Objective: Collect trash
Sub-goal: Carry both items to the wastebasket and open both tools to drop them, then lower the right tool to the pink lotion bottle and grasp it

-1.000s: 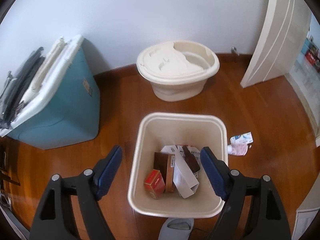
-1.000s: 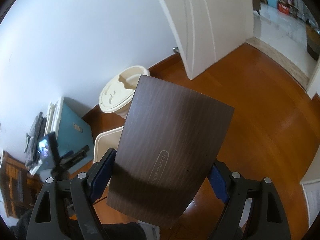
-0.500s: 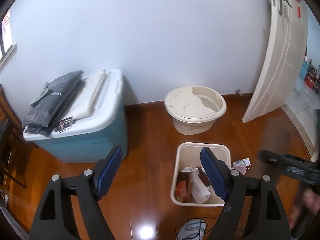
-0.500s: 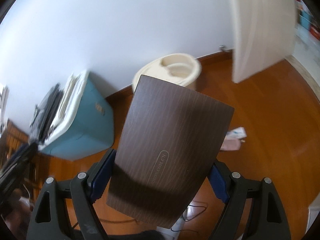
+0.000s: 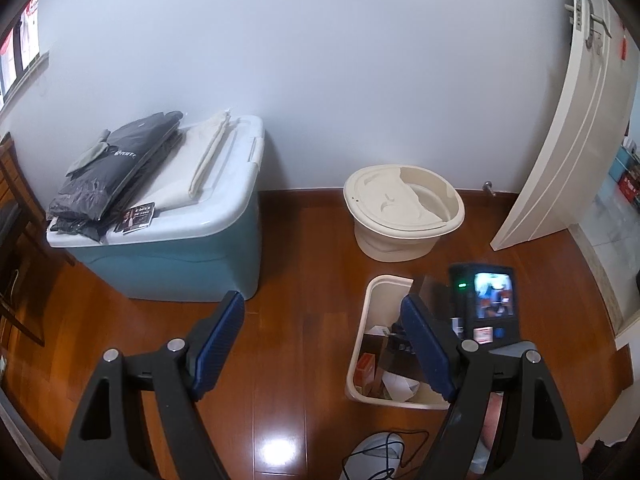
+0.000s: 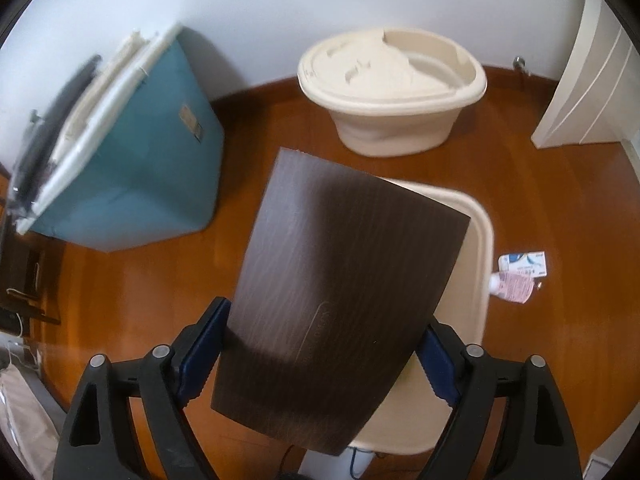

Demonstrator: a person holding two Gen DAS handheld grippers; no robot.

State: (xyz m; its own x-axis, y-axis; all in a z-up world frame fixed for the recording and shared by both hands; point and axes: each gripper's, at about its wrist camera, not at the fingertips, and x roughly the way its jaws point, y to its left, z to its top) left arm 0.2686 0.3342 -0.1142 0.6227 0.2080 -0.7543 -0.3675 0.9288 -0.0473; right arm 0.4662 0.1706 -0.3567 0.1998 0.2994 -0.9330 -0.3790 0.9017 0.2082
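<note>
My right gripper (image 6: 320, 356) is shut on a flat dark wood-grain box (image 6: 344, 292) and holds it tilted right over the cream trash bin (image 6: 478, 264), hiding most of the bin. In the left wrist view the bin (image 5: 384, 292) stands on the floor at the right with several boxes and papers (image 5: 380, 368) inside; the right gripper's body with its lit screen (image 5: 492, 300) hangs above it. My left gripper (image 5: 320, 348) is open and empty, high above the floor, left of the bin. A small white bottle and a packet (image 6: 520, 276) lie on the floor right of the bin.
A teal storage box (image 5: 172, 256) with a white lid and folded clothes stands at the left by the wall. A cream round tub (image 5: 404, 216) sits behind the bin. A white door (image 5: 568, 152) stands open at the right. A cable and a grey slipper (image 5: 380, 456) lie near the bottom edge.
My right gripper has carried the dark box from out by the door to above the bin. My left gripper has risen and drawn back to the left of the bin.
</note>
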